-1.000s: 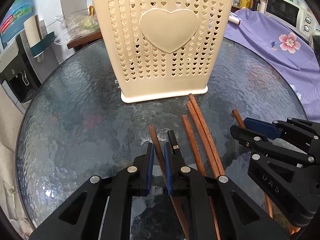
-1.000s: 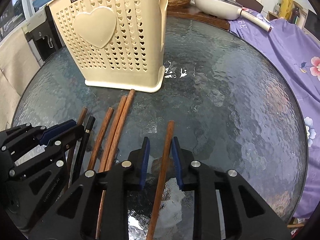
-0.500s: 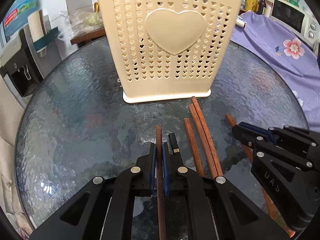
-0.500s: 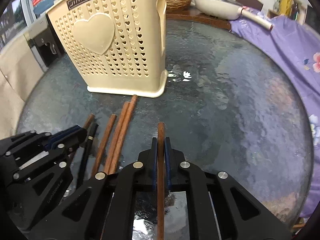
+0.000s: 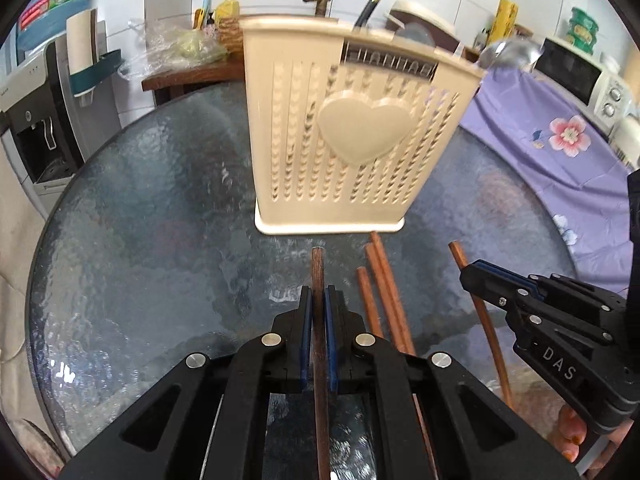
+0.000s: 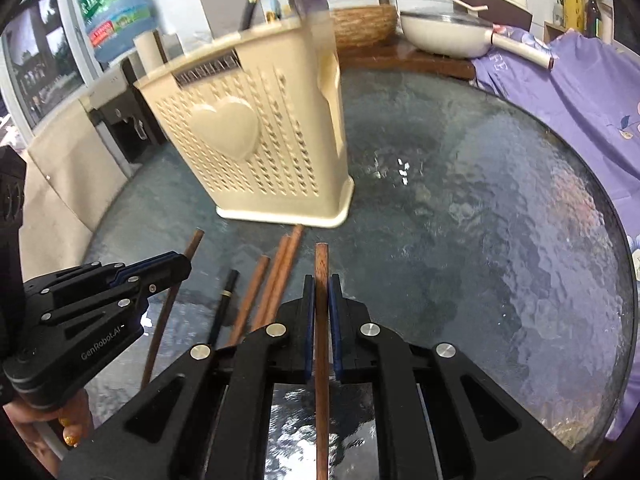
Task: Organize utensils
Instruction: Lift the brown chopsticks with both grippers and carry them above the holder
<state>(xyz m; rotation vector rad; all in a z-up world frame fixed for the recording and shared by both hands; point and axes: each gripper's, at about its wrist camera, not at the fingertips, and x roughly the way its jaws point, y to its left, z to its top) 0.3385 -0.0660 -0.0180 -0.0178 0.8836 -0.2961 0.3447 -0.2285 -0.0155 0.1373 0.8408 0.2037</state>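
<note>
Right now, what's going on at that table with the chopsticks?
A person is working two handheld grippers. The left gripper has its jaws shut on one brown chopstick, and the right gripper is clamped on another chopstick. Three more brown chopsticks and a black one lie on the glass table in front of the cream utensil holder.

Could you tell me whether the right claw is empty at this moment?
No, the right claw is shut on a brown wooden chopstick that sticks out between its blue pads.
</note>
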